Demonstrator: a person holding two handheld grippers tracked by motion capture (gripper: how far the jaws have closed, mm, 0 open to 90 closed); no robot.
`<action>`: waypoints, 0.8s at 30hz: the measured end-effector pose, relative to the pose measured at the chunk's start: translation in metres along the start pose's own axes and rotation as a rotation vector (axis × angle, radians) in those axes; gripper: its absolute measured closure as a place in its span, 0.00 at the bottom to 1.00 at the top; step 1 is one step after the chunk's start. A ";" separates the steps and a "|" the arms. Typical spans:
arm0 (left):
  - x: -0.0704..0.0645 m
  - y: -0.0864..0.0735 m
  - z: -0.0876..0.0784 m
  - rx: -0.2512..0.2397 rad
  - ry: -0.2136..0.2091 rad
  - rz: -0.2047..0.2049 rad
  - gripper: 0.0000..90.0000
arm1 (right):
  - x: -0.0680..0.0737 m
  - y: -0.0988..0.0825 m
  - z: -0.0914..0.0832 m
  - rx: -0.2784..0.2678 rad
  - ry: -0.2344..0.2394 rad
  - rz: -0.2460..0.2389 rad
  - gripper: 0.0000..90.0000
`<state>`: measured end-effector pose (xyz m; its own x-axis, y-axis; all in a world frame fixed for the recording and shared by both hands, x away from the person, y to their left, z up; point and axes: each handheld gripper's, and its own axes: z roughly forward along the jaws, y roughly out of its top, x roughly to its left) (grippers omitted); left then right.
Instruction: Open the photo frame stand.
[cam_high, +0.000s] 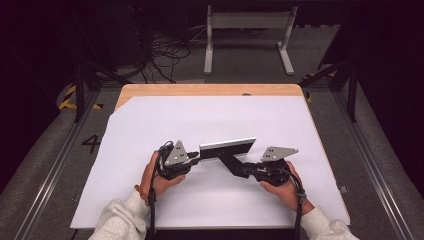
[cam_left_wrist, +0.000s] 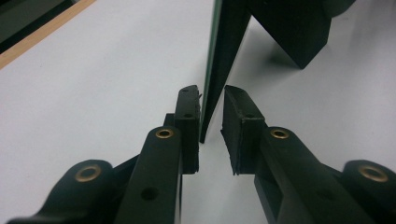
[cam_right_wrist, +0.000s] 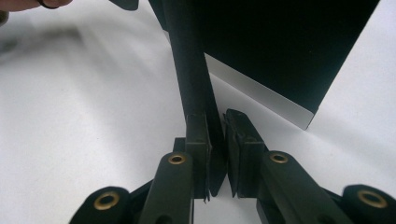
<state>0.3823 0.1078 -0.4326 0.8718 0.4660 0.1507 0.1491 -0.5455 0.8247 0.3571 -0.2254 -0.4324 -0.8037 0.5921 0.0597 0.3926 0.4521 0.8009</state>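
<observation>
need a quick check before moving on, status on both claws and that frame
Left claw astride picture frame edge, pads slightly apart. Right claw shut on stand leg. White sheet, nothing in the way.

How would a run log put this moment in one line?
scene: picture frame upright on white table | left gripper: open, astride frame edge | right gripper: shut on back prop

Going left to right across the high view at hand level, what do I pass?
Left hand → left tool → upright frame panel → its black back stand → right tool → right hand.
</observation>
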 end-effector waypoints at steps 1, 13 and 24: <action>0.001 0.000 0.001 -0.004 -0.008 -0.005 0.76 | 0.000 0.000 0.000 -0.003 -0.002 -0.001 0.89; 0.000 0.005 0.022 -0.017 -0.041 0.005 0.85 | -0.007 -0.014 0.011 0.078 0.029 0.070 0.78; -0.009 0.011 0.019 0.043 -0.004 0.059 0.91 | -0.015 -0.017 0.012 0.071 0.048 0.121 0.86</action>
<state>0.3847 0.0840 -0.4351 0.8818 0.4291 0.1959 0.1171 -0.6013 0.7904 0.3677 -0.2345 -0.4541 -0.7682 0.6134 0.1834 0.5174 0.4260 0.7421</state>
